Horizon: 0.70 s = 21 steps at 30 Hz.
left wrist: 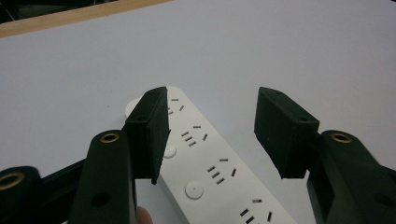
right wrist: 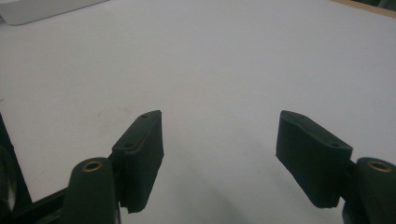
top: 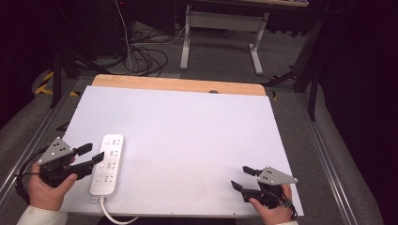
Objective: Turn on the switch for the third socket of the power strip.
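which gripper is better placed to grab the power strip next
Left, probably. The left gripper is open right beside the power strip, whose white body lies between its fingers in the left gripper view. The right gripper is open too, but far across the table.

1. A smooth, matt white sheet (top: 187, 140) covers the table; a strip of light, wood-grained tabletop (top: 178, 84) shows along its far edge.
2. A long white power strip of smooth, slightly glossy plastic (top: 108, 165) lies at near left.
3. The left gripper (left wrist: 212, 133) and right gripper (right wrist: 219, 156) have matt black plastic jaws with brass-coloured metal rings.
4. Each carries a matt grey triangular plate (top: 56, 150).
5. The floor is rough grey carpet (top: 220, 58).
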Motion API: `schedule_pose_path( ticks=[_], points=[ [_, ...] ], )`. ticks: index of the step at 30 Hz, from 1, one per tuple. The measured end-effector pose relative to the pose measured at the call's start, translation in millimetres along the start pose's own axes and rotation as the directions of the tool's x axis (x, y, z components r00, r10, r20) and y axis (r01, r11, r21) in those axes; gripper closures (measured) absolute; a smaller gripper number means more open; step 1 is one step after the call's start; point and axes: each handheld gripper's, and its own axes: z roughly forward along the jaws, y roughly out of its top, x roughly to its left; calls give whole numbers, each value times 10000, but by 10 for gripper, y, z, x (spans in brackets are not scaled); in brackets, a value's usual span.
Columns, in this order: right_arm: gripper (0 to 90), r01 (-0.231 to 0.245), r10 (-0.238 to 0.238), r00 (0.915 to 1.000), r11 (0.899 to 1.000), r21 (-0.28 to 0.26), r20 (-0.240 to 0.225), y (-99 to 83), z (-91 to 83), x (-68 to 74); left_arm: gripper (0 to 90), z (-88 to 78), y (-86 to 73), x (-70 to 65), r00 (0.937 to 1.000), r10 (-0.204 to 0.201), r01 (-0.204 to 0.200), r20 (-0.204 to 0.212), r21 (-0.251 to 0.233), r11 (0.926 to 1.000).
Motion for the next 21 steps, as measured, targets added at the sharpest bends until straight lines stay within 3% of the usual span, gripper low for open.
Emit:
schedule_pose_path(
  ticks=[21],
  points=[
    [328,-46,46,10000,10000,-37,-22,-10,-3,-18,519,293,211,46,9999,-10,3,161,441,9990]
  ],
)
